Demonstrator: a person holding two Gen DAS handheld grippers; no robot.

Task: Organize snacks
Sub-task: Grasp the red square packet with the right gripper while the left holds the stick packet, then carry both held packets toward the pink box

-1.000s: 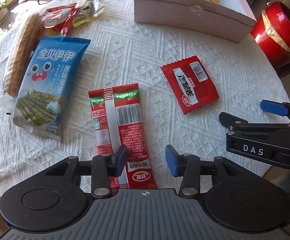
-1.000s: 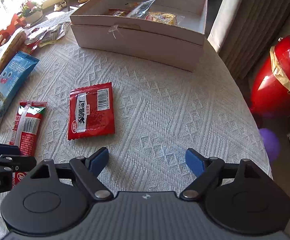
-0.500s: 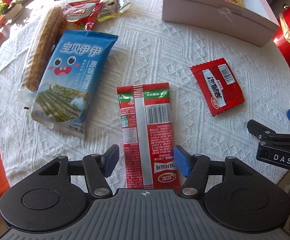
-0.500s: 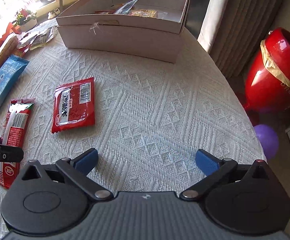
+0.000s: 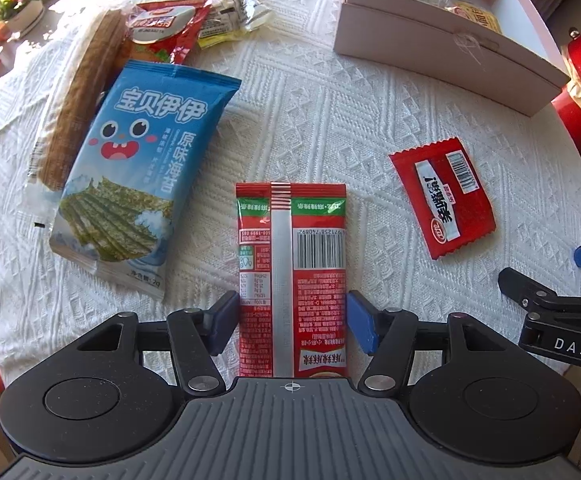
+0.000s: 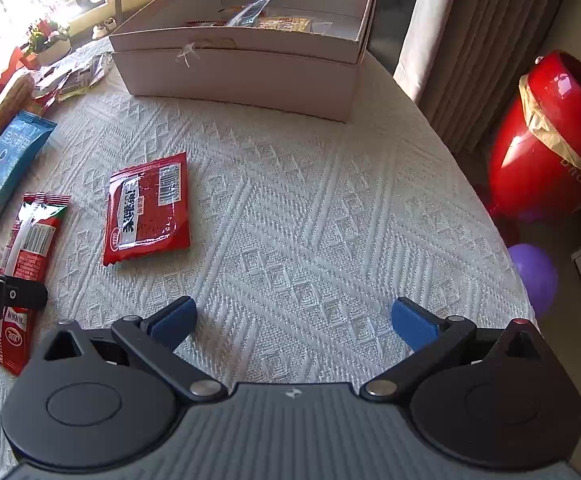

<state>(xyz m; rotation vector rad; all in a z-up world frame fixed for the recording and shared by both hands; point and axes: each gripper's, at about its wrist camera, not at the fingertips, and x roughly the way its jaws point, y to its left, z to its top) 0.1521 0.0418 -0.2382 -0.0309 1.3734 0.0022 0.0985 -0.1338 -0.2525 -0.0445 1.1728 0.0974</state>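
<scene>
My left tool (image 5: 292,322) straddles the long red snack packet (image 5: 292,264), its jaws closing but not yet pressing, aligned for pickup. My right tool (image 6: 292,322) stands wide apart, empty, near the packet. The cardboard box (image 5: 442,50) lies beyond the packet.

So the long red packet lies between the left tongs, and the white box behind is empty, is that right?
Not quite. The long red packet does lie between the left tongs, but the white box is not empty: the right wrist view shows several snack packets inside it.
</scene>
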